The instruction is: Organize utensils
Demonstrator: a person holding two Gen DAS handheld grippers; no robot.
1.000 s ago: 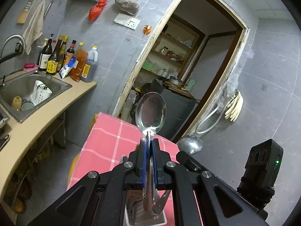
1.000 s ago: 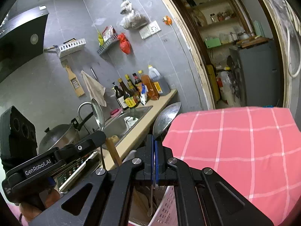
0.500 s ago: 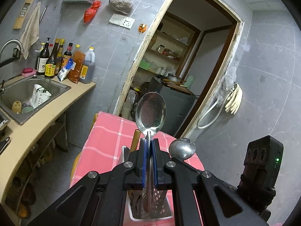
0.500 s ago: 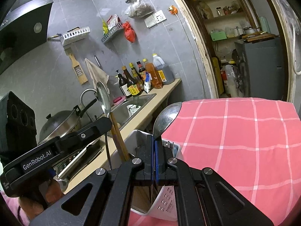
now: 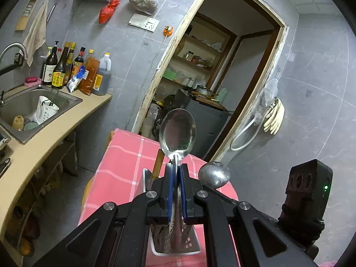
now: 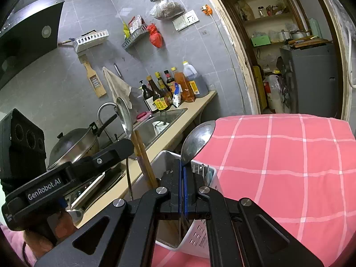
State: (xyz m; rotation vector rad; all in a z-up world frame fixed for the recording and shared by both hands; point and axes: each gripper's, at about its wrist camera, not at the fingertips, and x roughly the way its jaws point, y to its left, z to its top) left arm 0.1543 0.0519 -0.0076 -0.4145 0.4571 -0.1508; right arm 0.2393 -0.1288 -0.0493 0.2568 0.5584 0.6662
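Left tool (image 5: 175,173) is clamped on a spoon (image 5: 177,131), bowl up, above a white holder (image 5: 175,248) on the pink table (image 5: 124,155).

Right tool (image 6: 183,173) grips a second spoon (image 6: 197,141) over that holder (image 6: 200,233), wooden sticks (image 6: 142,155) inside.

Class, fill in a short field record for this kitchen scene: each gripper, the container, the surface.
left gripper: shut on a spoon, bowl up
right gripper: shut on a second spoon, bowl up
container: white slotted holder below both grippers, wooden handle sticking out
surface: pink checked tablecloth
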